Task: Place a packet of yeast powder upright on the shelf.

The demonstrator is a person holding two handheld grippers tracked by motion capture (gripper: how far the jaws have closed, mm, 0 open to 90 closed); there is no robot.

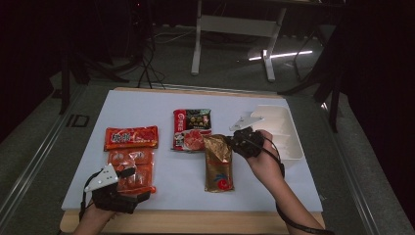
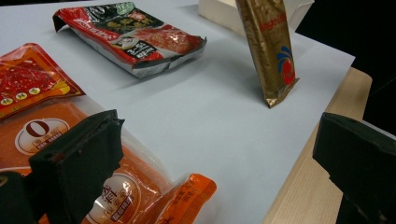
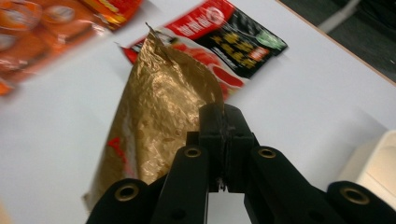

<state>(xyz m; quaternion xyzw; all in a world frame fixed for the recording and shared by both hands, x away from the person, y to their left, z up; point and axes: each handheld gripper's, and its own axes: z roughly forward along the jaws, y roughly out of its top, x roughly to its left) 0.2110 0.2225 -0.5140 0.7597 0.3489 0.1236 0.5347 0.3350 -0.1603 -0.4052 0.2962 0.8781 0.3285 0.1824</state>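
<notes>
Pinching only the top edge of the gold foil pouch (image 1: 218, 164), the right tongs (image 1: 230, 140) risk letting it slip; left tongs (image 1: 133, 183) spread, idle.

Large "0" in white circle on orange packet (image 2: 70, 154) (other print too blurred to read).

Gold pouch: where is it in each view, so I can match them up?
High view: gold pouch right of centre, top edge pinched by the right gripper.
Left gripper view: upper right, hanging upright with its bottom corner on the white sheet.
Right gripper view: centre, running up from the shut jaws.
Shared landmark: red-and-black packet beside the pouch.
</notes>
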